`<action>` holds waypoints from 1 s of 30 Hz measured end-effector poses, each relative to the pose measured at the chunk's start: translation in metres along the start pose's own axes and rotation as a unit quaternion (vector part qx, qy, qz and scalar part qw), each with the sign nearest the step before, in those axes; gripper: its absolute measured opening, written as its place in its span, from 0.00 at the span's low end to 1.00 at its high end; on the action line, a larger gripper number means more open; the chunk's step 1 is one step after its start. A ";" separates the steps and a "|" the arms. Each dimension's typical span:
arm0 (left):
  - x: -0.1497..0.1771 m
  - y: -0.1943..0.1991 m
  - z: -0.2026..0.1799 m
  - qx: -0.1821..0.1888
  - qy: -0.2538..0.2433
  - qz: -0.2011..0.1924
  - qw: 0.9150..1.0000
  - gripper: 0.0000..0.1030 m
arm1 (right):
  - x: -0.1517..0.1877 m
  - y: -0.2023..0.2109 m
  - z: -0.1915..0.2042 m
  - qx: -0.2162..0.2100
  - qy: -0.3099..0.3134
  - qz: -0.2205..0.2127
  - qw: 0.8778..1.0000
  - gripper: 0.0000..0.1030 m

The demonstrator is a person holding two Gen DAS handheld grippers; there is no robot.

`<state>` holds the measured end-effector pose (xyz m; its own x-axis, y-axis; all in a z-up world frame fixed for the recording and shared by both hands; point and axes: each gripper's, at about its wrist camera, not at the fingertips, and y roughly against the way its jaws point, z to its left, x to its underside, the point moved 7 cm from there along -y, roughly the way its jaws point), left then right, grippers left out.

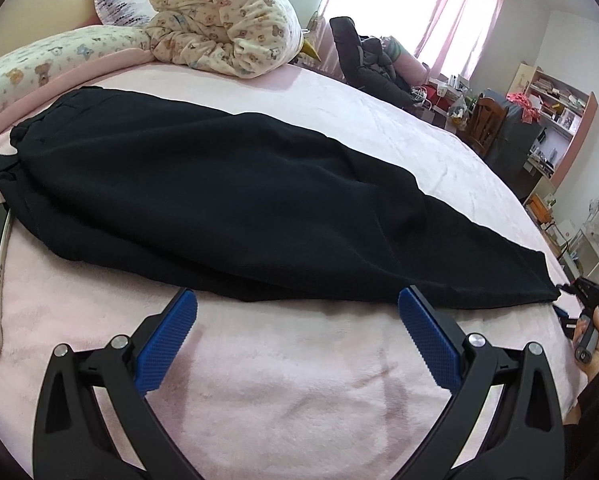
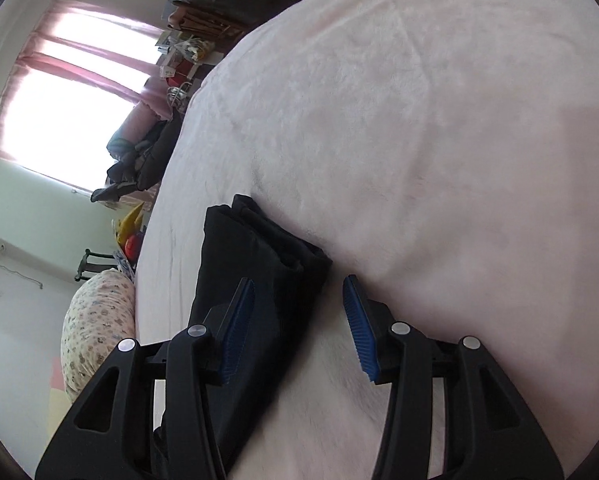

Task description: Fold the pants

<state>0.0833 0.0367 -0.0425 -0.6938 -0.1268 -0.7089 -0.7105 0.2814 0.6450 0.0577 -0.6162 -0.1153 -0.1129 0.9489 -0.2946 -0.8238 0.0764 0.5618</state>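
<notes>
The black pants (image 1: 227, 200) lay leg-on-leg across the pink bed (image 1: 299, 380). The left tongs (image 1: 297, 300) gaped wide just short of the pants' near edge; the right tongs (image 2: 299, 284), narrower and gripping nothing, straddled the cuffs (image 2: 271, 236). Pinching one layer would likely split the stack.

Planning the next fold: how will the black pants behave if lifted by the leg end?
The black pants lie limp and creased on the pink blanket, so they would probably droop rather than hold shape. The layered cuffs by the right claw may slip apart unless pinched together. The fuzzy blanket likely drags on them.
</notes>
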 end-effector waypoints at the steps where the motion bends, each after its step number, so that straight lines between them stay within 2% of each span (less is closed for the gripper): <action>1: 0.000 -0.002 0.000 -0.002 -0.002 0.001 1.000 0.98 | 0.000 -0.001 0.001 -0.003 0.006 0.000 1.000 0.47; 4: 0.000 -0.005 -0.001 -0.001 0.000 0.006 1.000 0.98 | 0.002 -0.005 0.005 -0.012 0.014 -0.003 1.000 0.47; 5: 0.000 -0.006 -0.001 0.000 0.001 0.007 1.000 0.98 | 0.002 -0.006 0.005 -0.012 0.015 -0.007 1.000 0.43; 6: 0.000 -0.006 -0.002 0.001 0.002 0.008 1.000 0.98 | 0.002 -0.007 0.004 -0.013 0.016 -0.012 1.000 0.38; 7: -0.001 -0.006 -0.003 0.003 0.003 0.008 1.000 0.98 | 0.002 -0.008 0.002 -0.012 0.015 -0.015 1.000 0.24; 10: -0.001 -0.005 -0.003 0.000 0.000 0.004 1.000 0.98 | 0.002 -0.004 0.000 -0.041 -0.001 -0.028 0.999 0.21; 14: -0.004 -0.002 0.003 -0.004 0.013 -0.003 1.000 0.98 | 0.005 0.017 0.033 -0.074 0.055 -0.068 0.993 0.19; 17: -0.005 0.001 0.009 -0.007 0.027 -0.007 1.000 0.98 | 0.014 0.030 0.069 -0.105 0.098 -0.080 0.986 0.18; 22: -0.006 0.005 0.012 -0.007 0.037 -0.012 0.999 0.98 | 0.057 0.051 0.156 -0.169 0.202 -0.069 0.962 0.18; 26: -0.006 0.008 0.012 -0.009 0.036 -0.014 0.999 0.98 | 0.113 0.055 0.224 -0.224 0.273 -0.034 0.935 0.18; 30: -0.008 0.010 0.015 -0.009 0.043 -0.016 0.999 0.98 | 0.188 0.041 0.282 -0.266 0.326 0.021 0.907 0.18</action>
<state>0.0834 0.0543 -0.0349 -0.6776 -0.2171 -0.7027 -0.7340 0.2589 0.6278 0.1596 -0.3483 0.0697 -0.3124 0.5522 -0.7730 -0.9429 -0.2789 0.1819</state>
